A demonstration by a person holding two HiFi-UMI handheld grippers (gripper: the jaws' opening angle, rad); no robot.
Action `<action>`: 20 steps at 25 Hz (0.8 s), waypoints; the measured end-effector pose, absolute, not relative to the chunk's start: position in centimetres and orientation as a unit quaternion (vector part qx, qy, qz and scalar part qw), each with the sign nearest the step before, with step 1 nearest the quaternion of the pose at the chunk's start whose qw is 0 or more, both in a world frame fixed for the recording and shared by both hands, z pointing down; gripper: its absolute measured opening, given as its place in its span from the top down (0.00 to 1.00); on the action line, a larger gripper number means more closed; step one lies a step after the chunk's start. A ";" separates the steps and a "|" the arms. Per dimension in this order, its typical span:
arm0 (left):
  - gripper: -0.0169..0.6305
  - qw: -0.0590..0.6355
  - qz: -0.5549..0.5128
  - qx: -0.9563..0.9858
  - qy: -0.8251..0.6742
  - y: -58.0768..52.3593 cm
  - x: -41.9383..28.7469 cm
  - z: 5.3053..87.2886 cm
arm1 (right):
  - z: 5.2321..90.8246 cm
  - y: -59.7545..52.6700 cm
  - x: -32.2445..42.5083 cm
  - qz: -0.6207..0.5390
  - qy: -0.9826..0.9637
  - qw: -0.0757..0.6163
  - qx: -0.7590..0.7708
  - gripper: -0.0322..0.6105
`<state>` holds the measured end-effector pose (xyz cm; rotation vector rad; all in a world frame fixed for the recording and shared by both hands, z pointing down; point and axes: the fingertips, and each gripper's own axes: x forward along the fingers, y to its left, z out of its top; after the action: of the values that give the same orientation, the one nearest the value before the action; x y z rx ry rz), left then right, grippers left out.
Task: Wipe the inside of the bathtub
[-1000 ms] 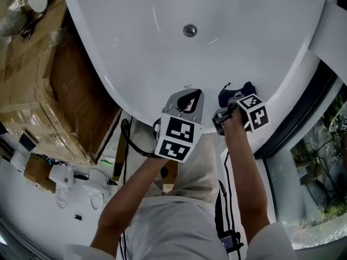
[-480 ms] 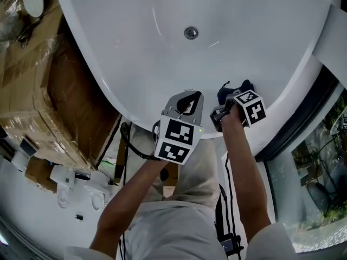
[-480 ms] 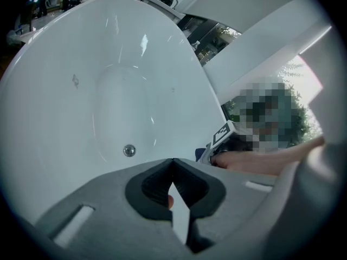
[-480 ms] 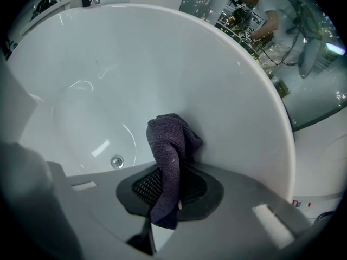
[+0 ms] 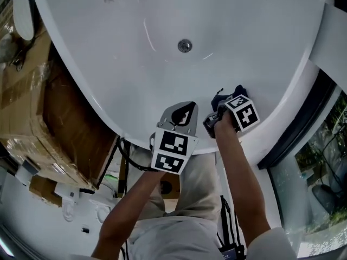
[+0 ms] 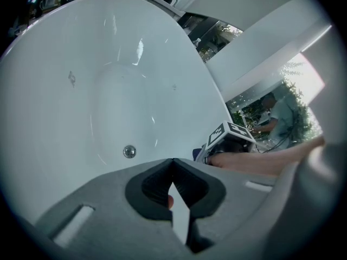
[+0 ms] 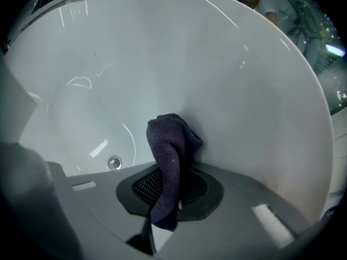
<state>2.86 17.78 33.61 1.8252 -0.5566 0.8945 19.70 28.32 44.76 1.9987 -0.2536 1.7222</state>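
The cloth looks soft and limp, pinched mid-fold in the right gripper by the slick tub wall. The left gripper is closed, empty

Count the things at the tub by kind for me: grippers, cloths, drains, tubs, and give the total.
Grippers: 2, the left gripper shut on nothing, the right gripper shut on the dark cloth
Cloths: 1
Drains: 1, the drain
Bathtubs: 1, the white bathtub
Total: 5
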 end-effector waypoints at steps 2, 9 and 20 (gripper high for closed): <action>0.98 0.496 0.369 0.752 -0.230 17.8 2.7 33.9 | 45.3 28.2 19.6 0.629 -0.090 0.243 0.733 0.87; 0.98 0.503 0.376 0.742 -0.235 18.1 1.9 36.0 | 47.5 28.1 18.9 0.630 -0.084 0.253 0.729 0.87; 0.98 0.509 0.378 0.734 -0.244 17.6 2.0 39.1 | 51.4 26.9 18.5 0.631 -0.074 0.252 0.730 0.87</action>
<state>1.97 17.62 39.14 1.7680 -0.5873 0.9099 18.48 26.86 51.38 1.9858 -0.2000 1.7170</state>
